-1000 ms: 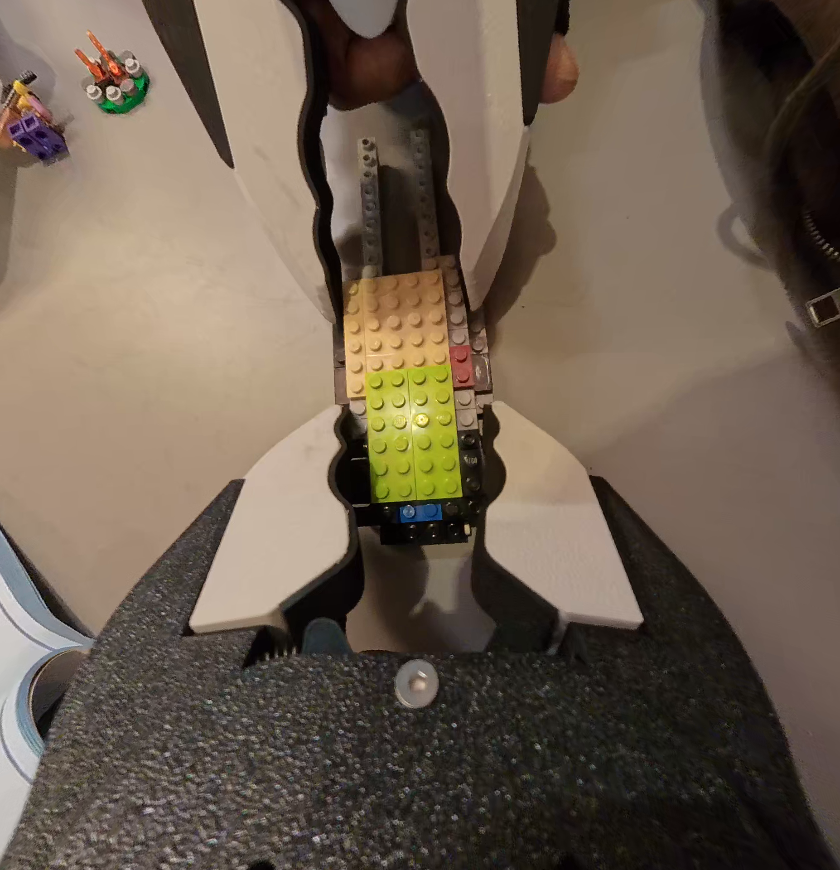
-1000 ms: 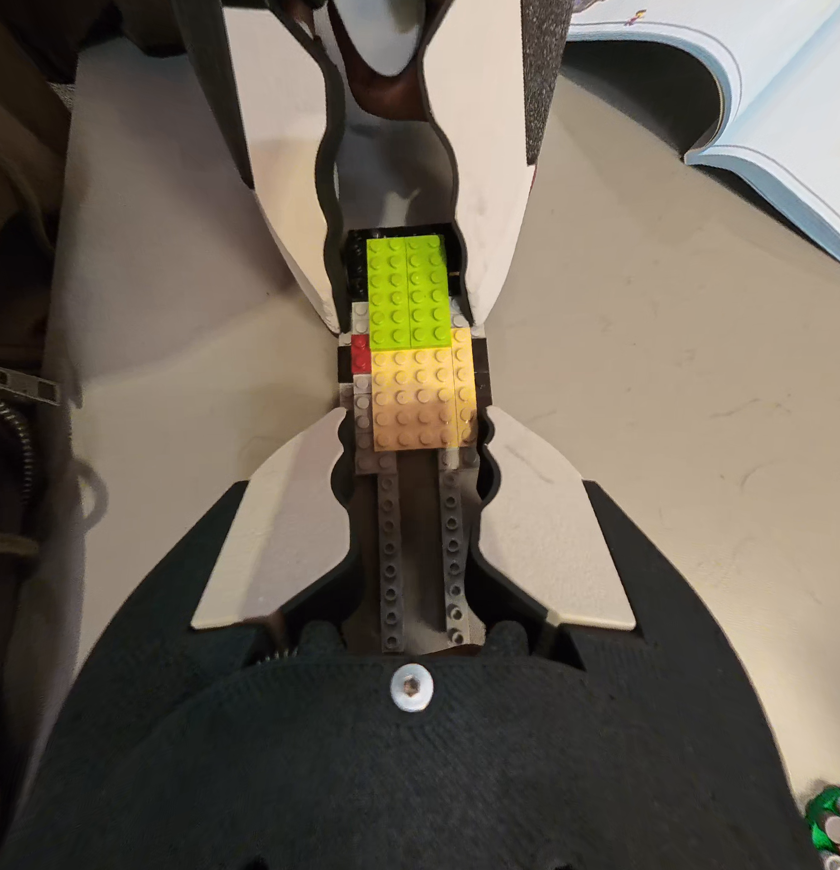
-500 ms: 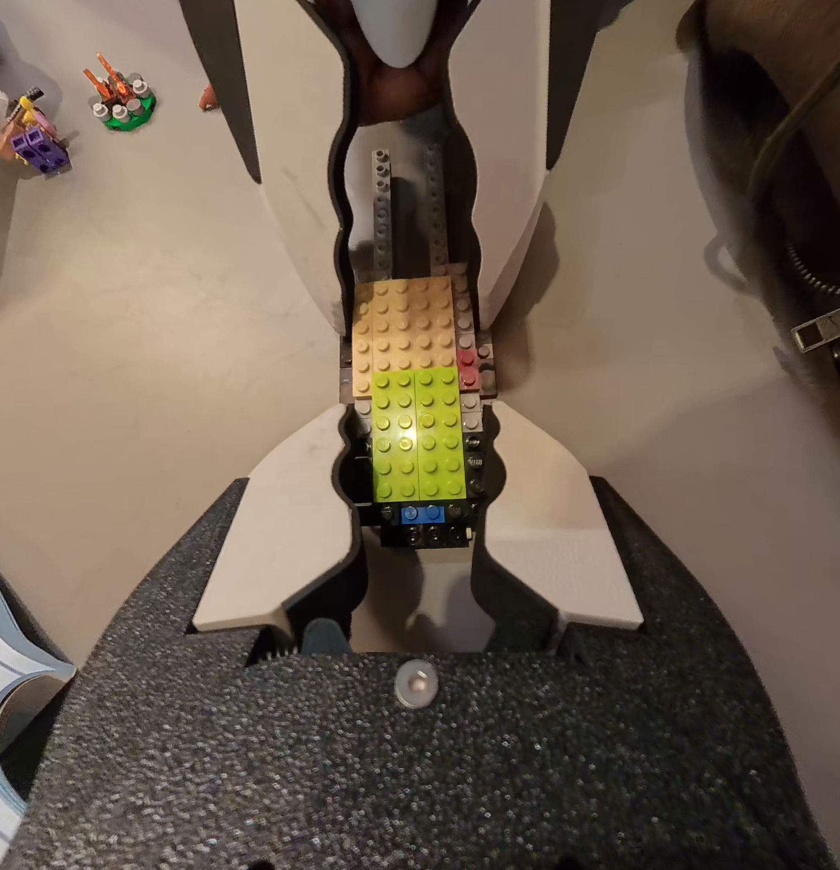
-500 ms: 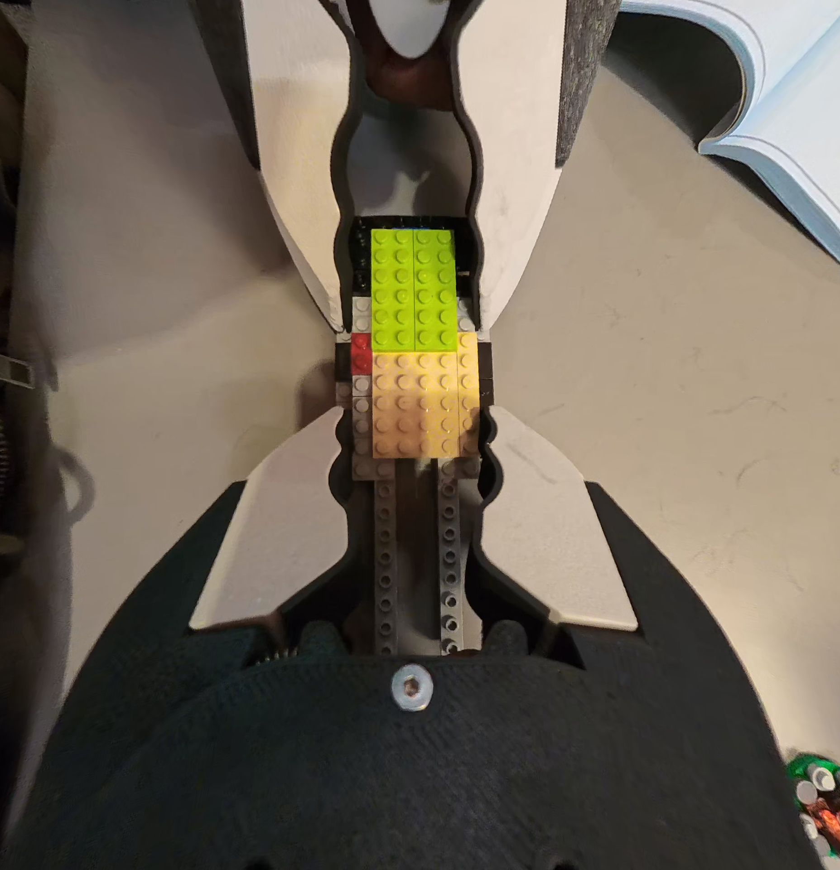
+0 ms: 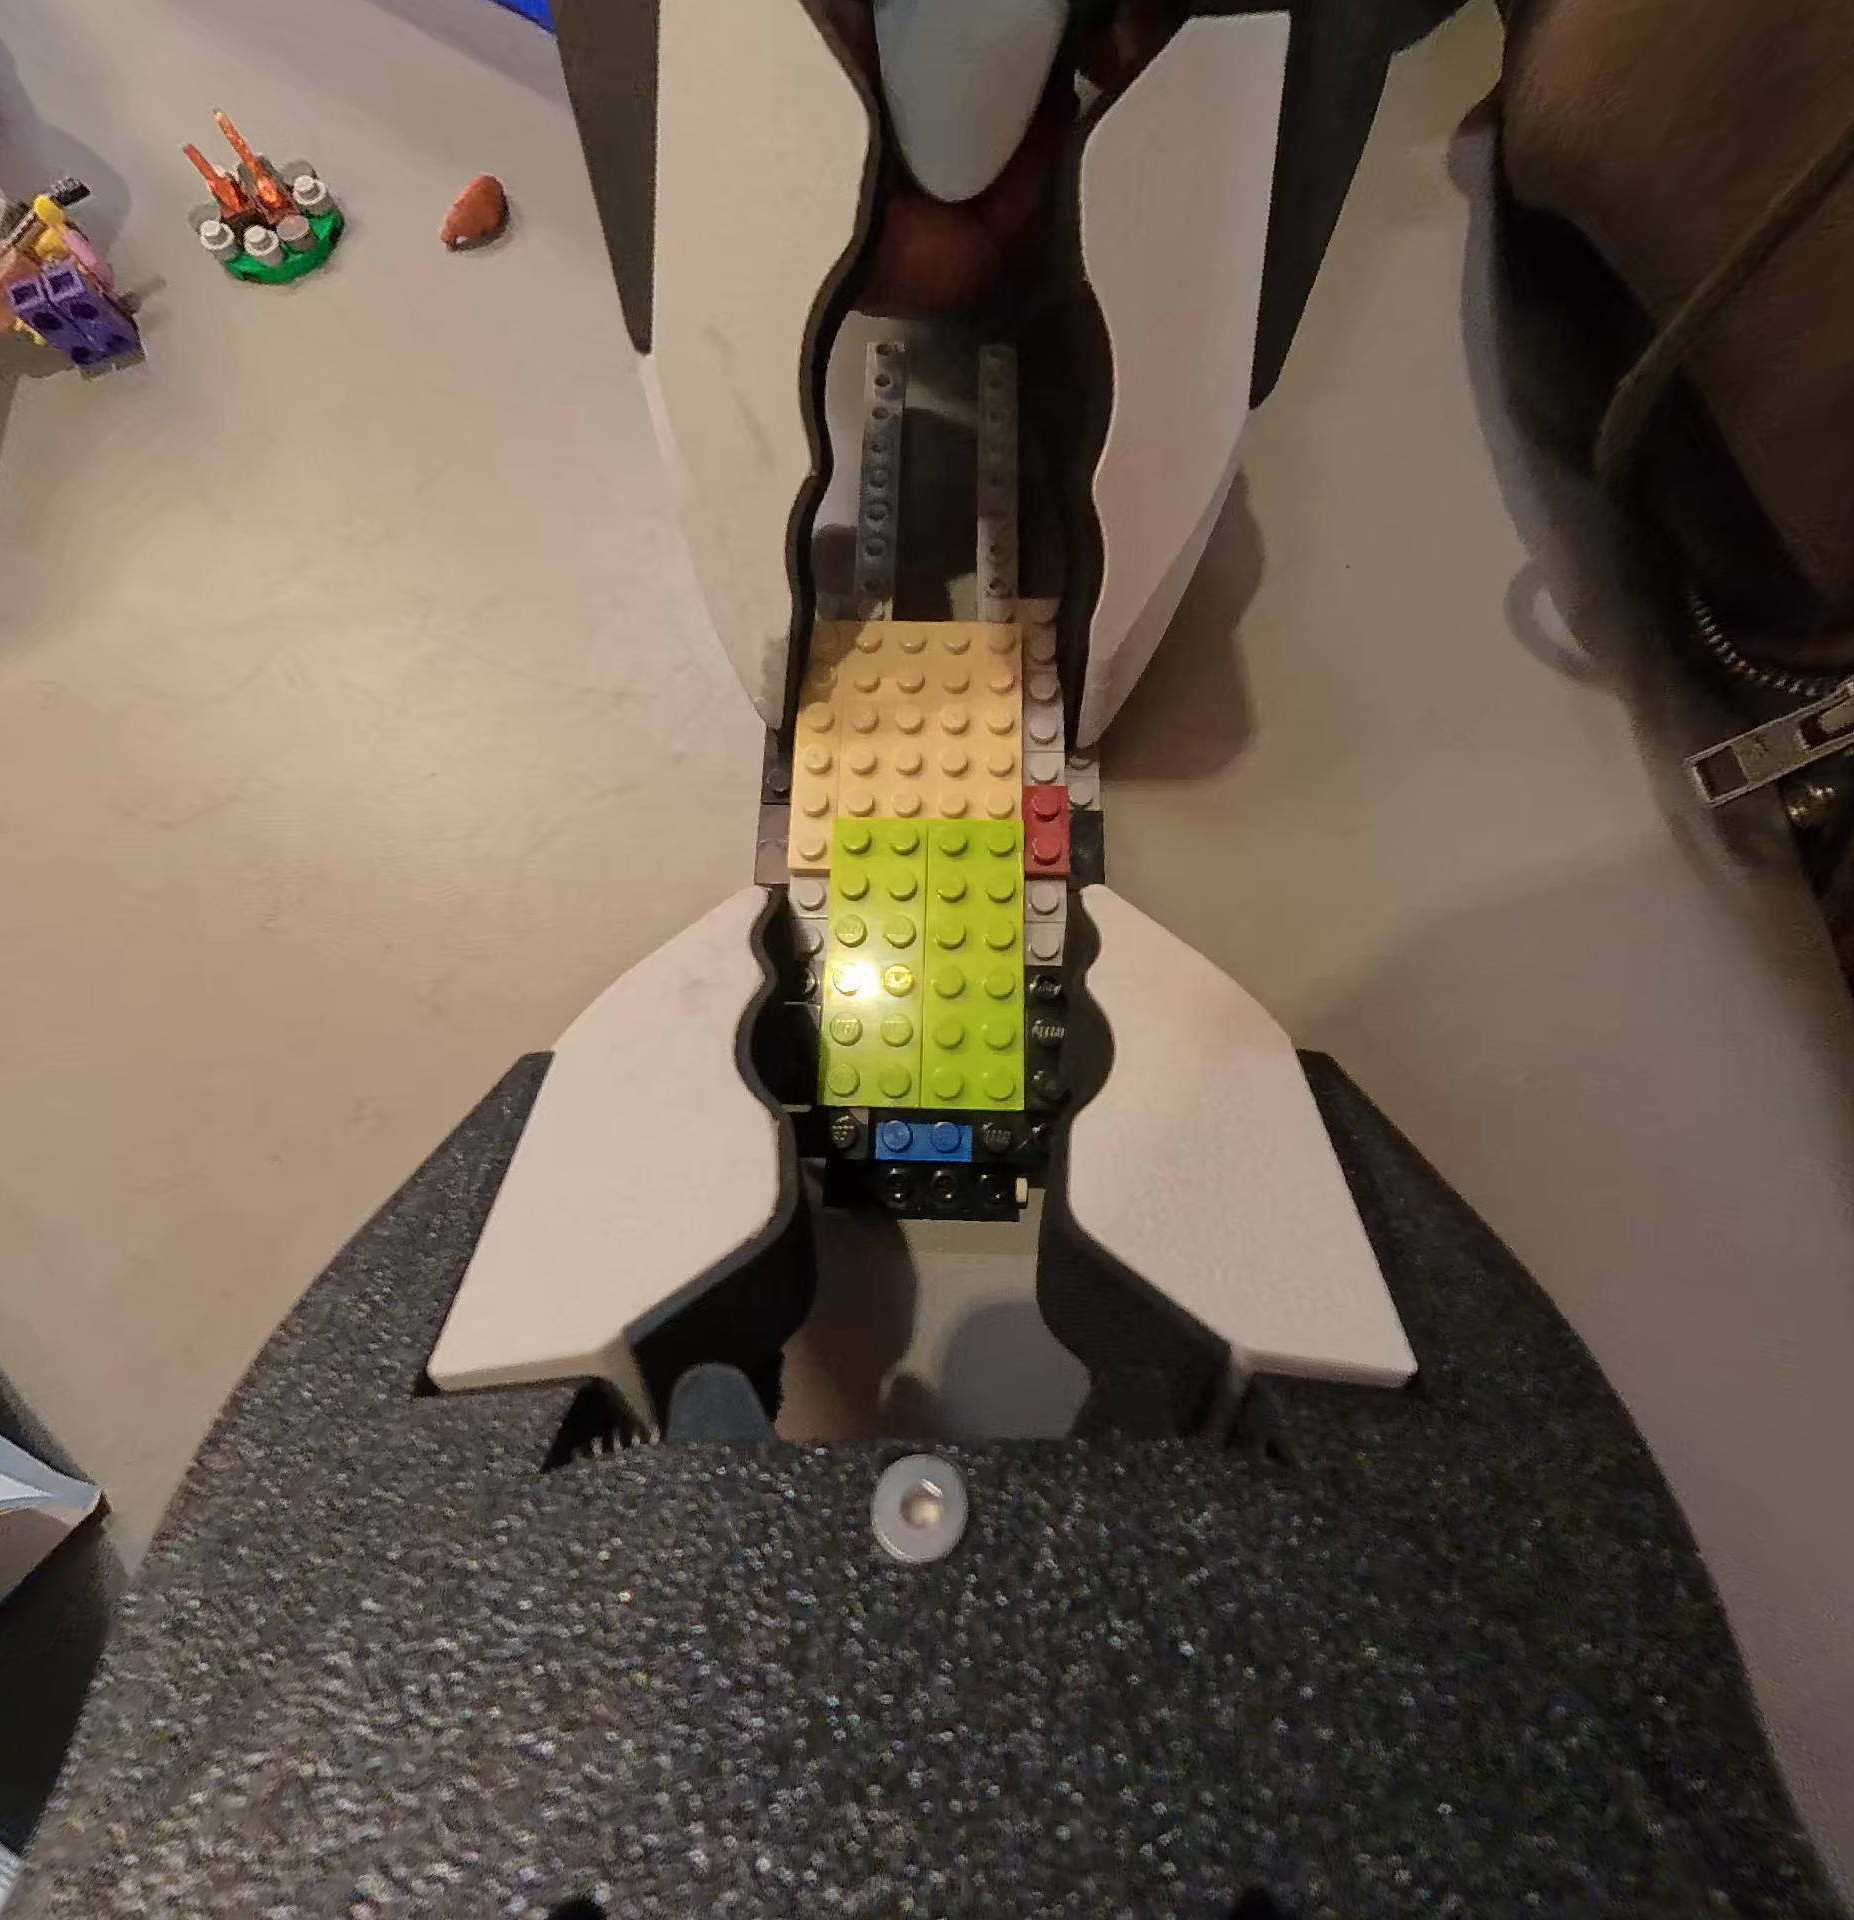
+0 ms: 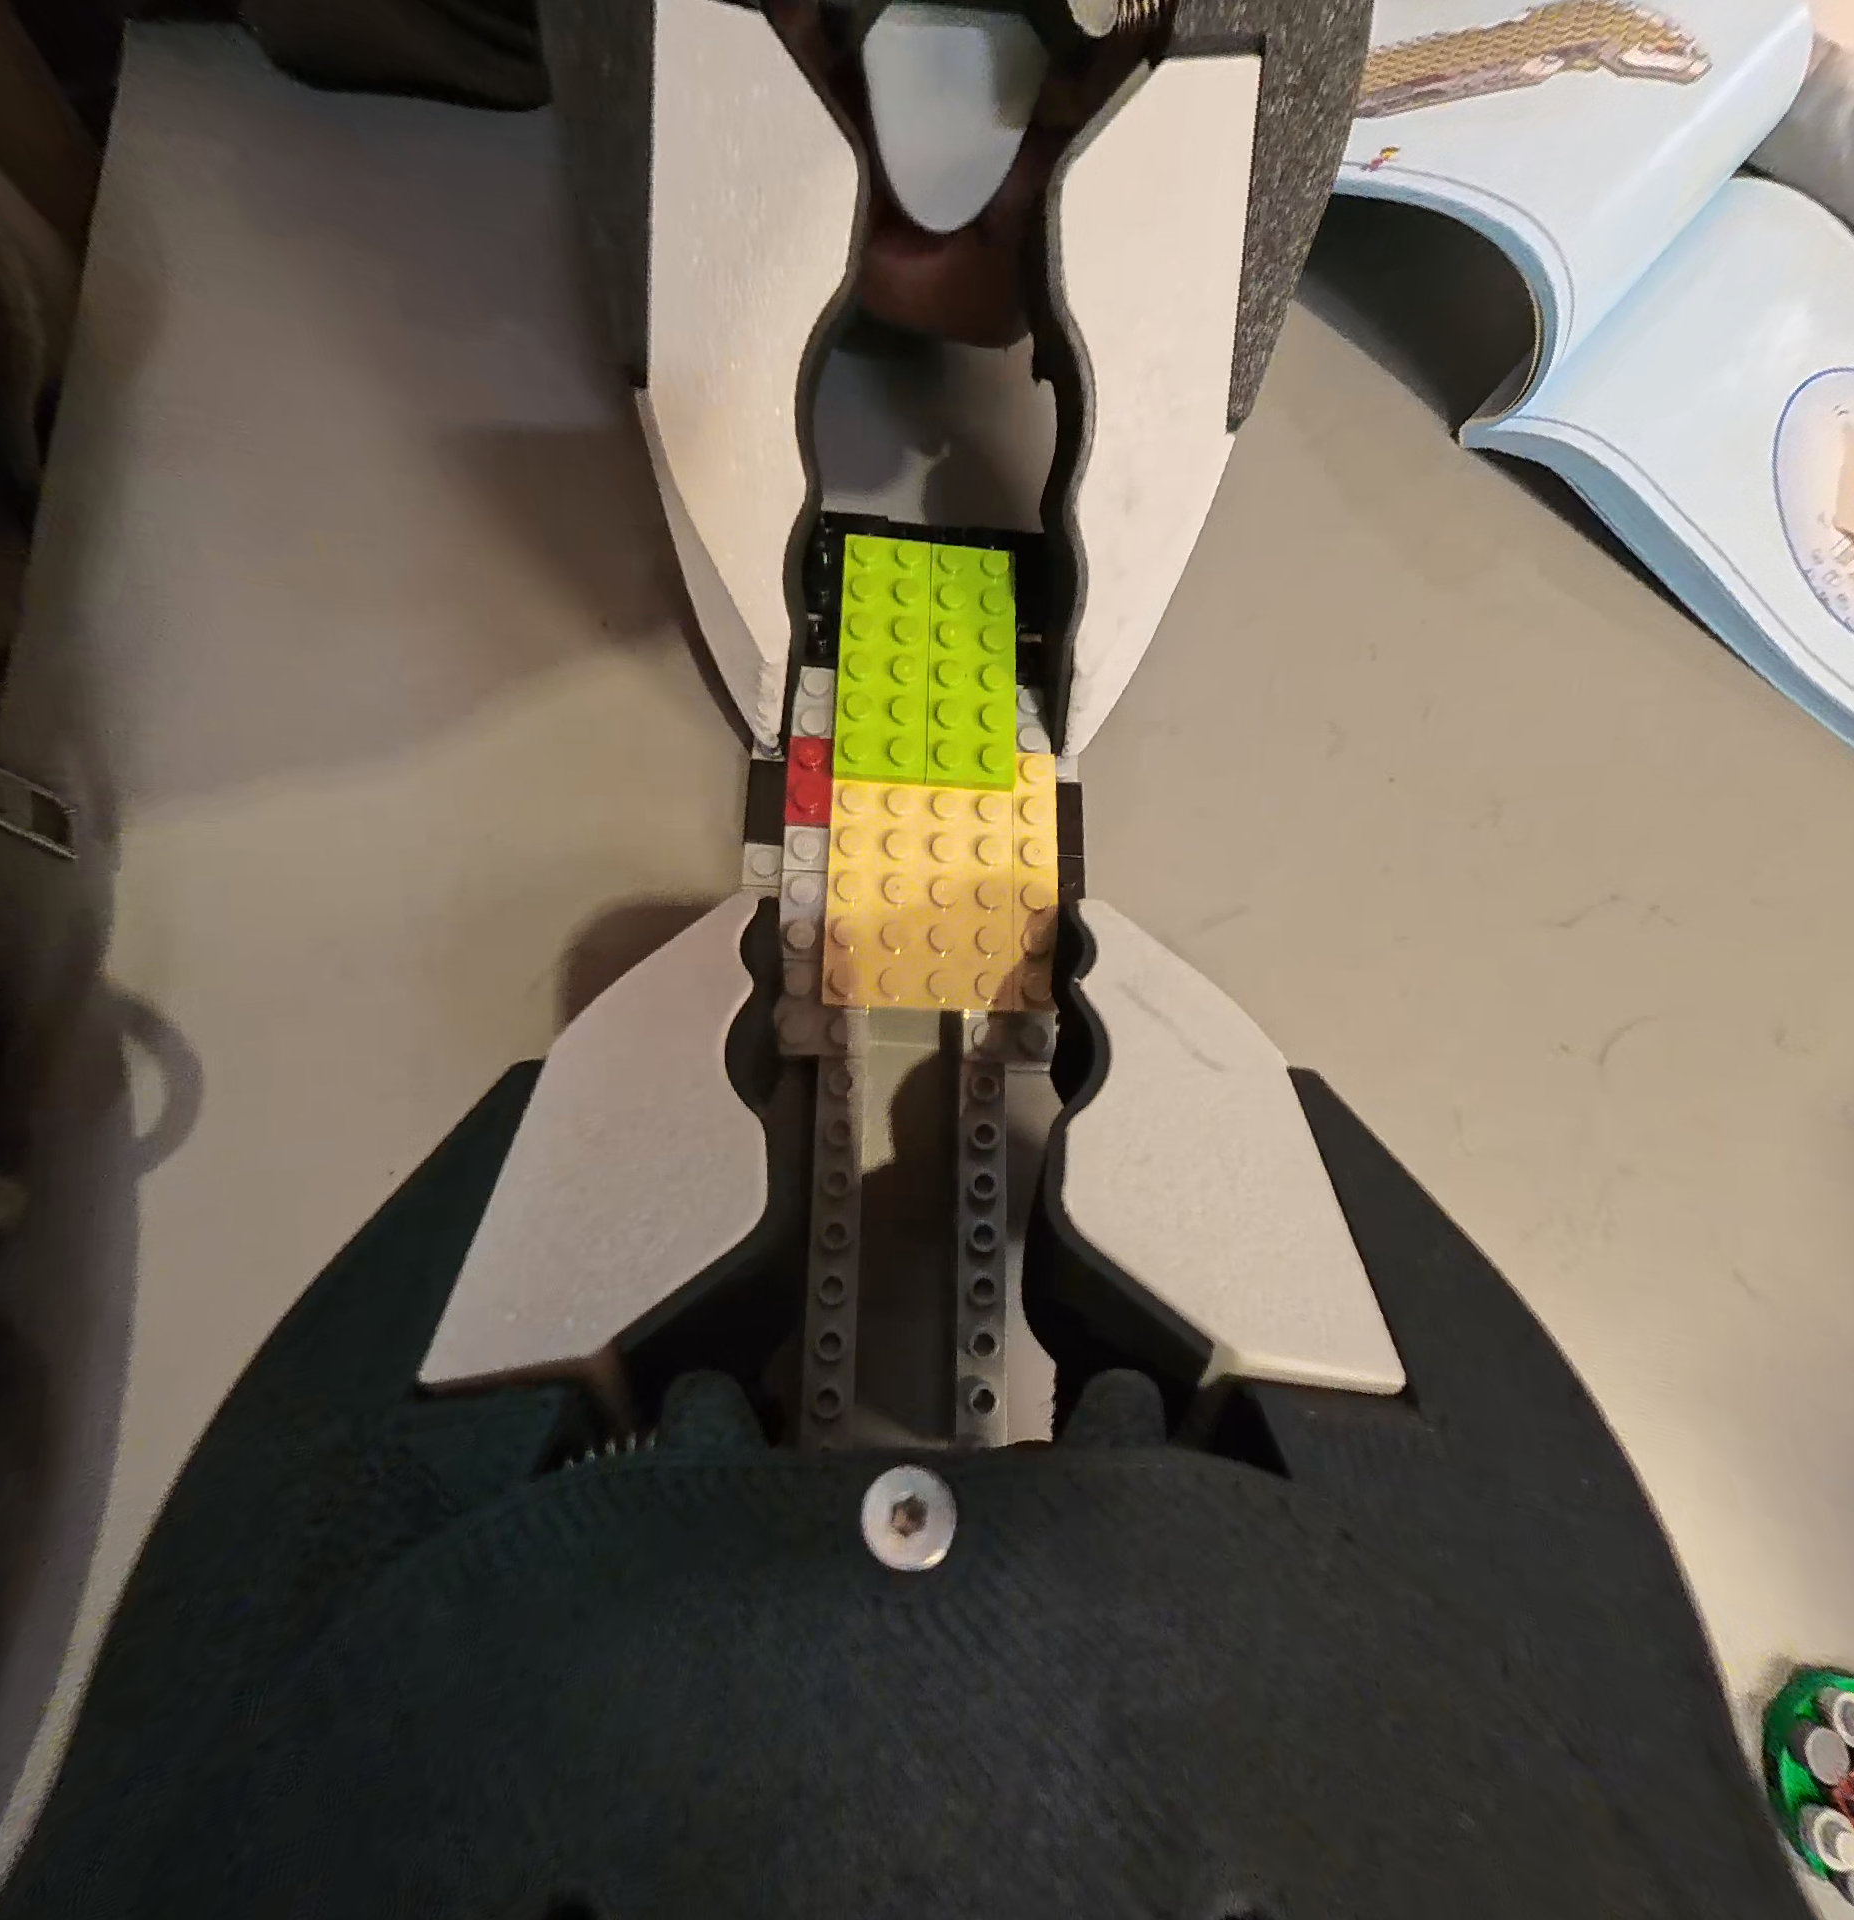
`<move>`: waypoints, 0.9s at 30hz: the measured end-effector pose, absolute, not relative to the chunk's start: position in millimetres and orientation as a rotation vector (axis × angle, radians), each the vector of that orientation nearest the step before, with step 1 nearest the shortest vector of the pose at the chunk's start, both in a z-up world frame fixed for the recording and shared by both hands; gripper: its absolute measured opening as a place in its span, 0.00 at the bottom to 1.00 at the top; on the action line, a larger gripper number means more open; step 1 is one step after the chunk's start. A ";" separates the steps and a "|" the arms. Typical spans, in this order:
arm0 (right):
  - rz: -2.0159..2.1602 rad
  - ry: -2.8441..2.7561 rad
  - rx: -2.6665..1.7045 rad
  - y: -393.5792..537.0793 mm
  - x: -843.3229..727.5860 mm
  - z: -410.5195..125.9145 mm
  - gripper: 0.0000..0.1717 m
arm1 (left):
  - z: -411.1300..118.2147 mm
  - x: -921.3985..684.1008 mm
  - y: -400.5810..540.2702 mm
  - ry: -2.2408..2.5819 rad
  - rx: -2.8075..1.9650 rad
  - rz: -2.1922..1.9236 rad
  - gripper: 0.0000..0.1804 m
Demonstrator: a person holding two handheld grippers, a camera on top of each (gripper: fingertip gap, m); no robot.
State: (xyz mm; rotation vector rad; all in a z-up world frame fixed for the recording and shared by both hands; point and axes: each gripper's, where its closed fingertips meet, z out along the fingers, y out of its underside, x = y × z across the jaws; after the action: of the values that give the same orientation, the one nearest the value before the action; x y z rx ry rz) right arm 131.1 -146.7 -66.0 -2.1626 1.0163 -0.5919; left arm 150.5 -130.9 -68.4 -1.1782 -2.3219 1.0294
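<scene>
A long brick build (image 5: pixel 928 935) with lime, tan, grey and black plates, a red stud piece (image 5: pixel 1048 826) and a blue piece (image 5: pixel 923 1140) is held between both grippers just above the grey table (image 5: pixel 383 727). My left gripper (image 5: pixel 928 904) is shut on its lime and black end. My right gripper (image 6: pixel 918 904) is shut on the tan and grey end (image 6: pixel 938 883), and two grey beams (image 6: pixel 835 1247) run back between its fingers. Each gripper faces the other: the right gripper (image 5: pixel 928 738) shows in the left wrist view and the left gripper (image 6: pixel 918 738) in the right wrist view.
On the table at the far left lie a green round piece with grey studs (image 5: pixel 268 223), a small brown piece (image 5: pixel 474 210) and a purple small build (image 5: pixel 66 301). An open booklet (image 6: pixel 1629 416) lies by the left gripper. A brown jacket with a zipper (image 5: pixel 1733 416) borders the table. My two grippers' fingertips are within a few centimetres of each other.
Both grippers have shifted a little together over the table with the build between them; the brown piece came into the left wrist view. Both grasps look unchanged.
</scene>
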 end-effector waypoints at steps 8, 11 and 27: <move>-0.701 0.979 -2.184 -146.7 132.0 -62.4 0.29 | -68.4 150.6 -130.6 -2.324 -1.179 1.028 0.28; -0.707 0.971 -2.183 -146.7 131.4 -62.2 0.29 | -68.3 150.0 -130.6 -2.322 -1.182 1.029 0.28; -0.442 1.086 -1.978 -158.2 127.0 -44.6 0.21 | -67.9 147.5 -127.8 -2.295 -1.205 1.022 0.28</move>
State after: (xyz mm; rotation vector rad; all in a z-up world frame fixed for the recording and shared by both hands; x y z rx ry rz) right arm 127.0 -158.2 -44.6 -1.9778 1.0856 -0.4415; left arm 147.5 -127.8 -67.9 -1.2053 -2.2949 1.0215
